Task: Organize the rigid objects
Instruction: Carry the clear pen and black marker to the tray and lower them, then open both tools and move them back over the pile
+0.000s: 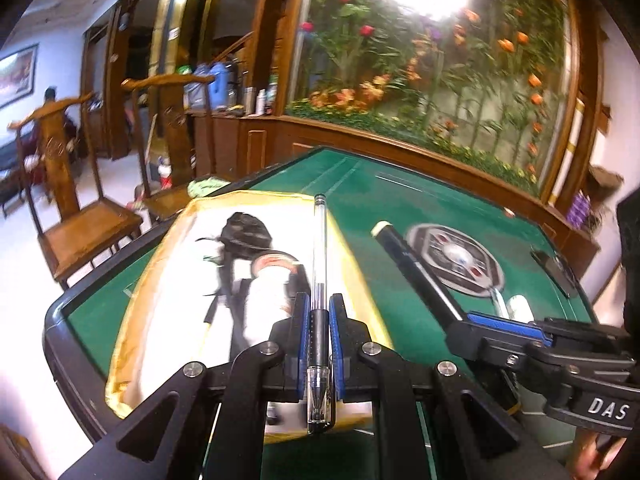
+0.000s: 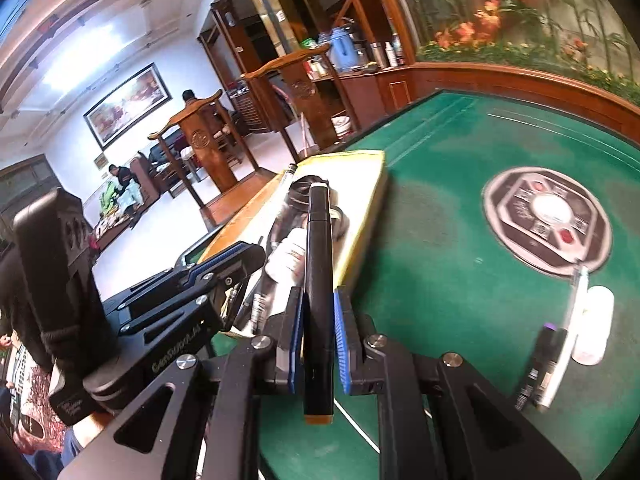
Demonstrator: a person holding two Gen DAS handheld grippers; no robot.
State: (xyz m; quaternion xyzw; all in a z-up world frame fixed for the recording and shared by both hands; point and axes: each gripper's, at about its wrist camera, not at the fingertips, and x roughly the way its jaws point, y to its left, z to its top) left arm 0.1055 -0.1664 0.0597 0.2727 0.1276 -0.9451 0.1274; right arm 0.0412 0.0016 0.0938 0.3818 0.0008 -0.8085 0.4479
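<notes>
Left wrist view: the left gripper (image 1: 319, 320) is holding a clear pen (image 1: 319, 280), its jaws closing narrowly on the black grip, long axis running straight ahead along the fingers over the yellow-edged tray (image 1: 352, 248). The tray is lying just ahead on the green tabletop (image 1: 400, 208).

Right wrist view: the right gripper (image 2: 319, 322) is clamping a black marker (image 2: 319, 260) the same way (tip pointing at the tray (image 2: 368, 200)), the left one being nearer it.

Each fisheye sits just behind its own tongs, looking forward and slanting down along them, close above the green tabletop (image 1: 400, 320). The left view catches the right tongs (image 1: 460, 312) at its right edge; the right view catches the left tongs (image 2: 256, 252) at its left. Both share the yellow-edged tray (image 2: 360, 224) and round centre panel (image 1: 456, 260).
</notes>
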